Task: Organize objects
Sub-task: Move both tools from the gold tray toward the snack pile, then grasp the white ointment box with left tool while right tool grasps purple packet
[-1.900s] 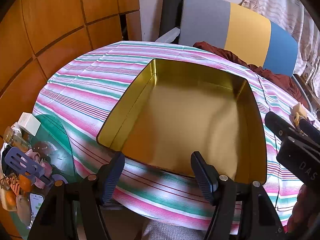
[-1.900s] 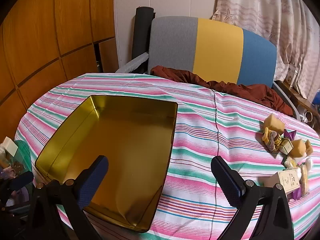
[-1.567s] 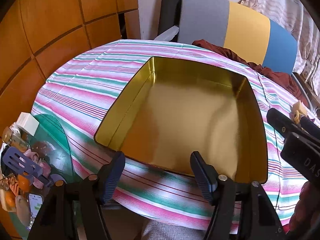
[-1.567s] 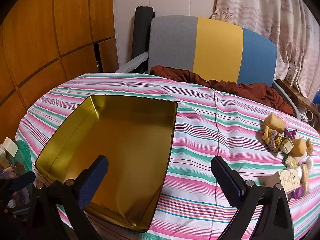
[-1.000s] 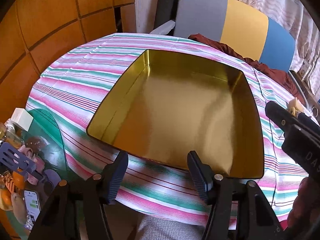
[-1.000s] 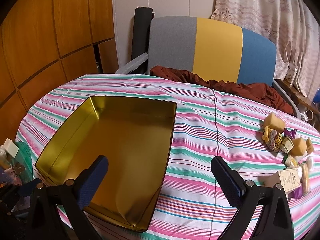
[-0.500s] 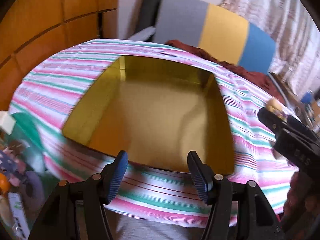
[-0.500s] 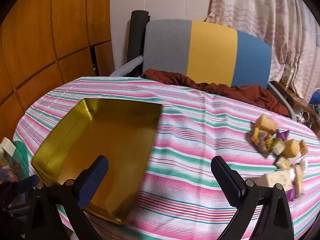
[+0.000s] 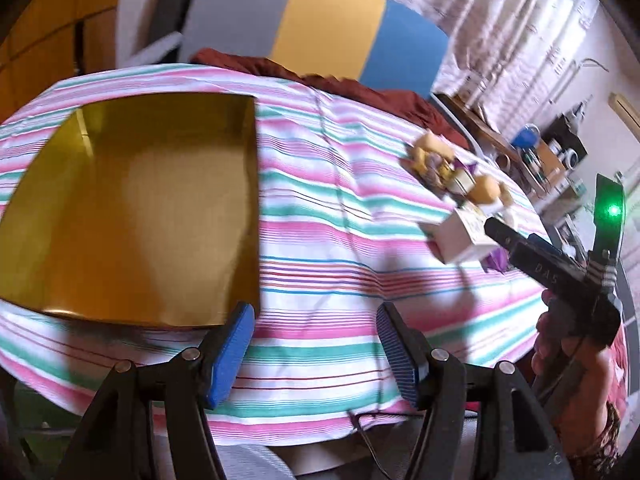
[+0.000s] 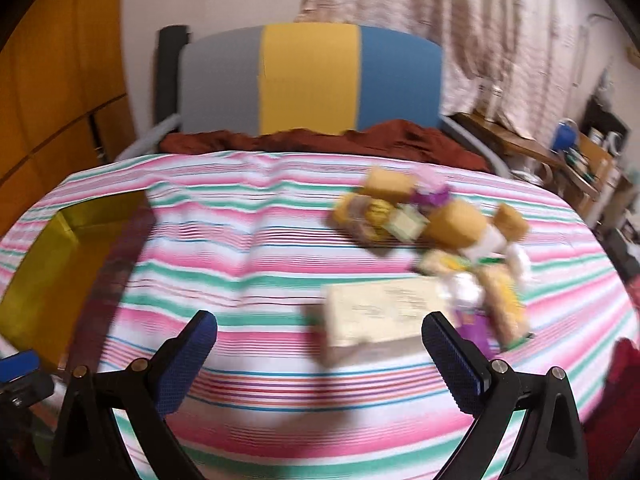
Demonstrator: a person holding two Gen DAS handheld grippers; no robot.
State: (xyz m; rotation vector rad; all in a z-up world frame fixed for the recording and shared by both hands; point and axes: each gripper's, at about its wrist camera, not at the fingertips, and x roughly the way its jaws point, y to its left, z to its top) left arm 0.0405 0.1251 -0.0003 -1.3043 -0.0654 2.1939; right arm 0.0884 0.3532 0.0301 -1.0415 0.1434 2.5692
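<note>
An empty gold tin tray [image 9: 100, 216] lies on the left of the striped tablecloth [image 9: 340, 240]; its edge also shows in the right wrist view [image 10: 48, 280]. A pile of small packets and yellow blocks [image 10: 440, 224] lies on the right, with a cream box [image 10: 380, 316] at its near side; the box also shows in the left wrist view [image 9: 460, 236]. My right gripper [image 10: 320, 356] is open and empty, just short of the cream box. My left gripper [image 9: 316, 344] is open and empty over the table's near edge, right of the tray.
A grey, yellow and blue chair back [image 10: 312, 80] with a dark red cloth [image 10: 320, 140] stands behind the table. A cluttered wooden shelf [image 10: 580, 156] is at the far right. Wood panelling [image 10: 52, 80] is on the left. The right wrist view is blurred.
Both grippers have swung to the right, away from the tray and towards the pile. The cream box now sits close in front of the right gripper. Both stay open.
</note>
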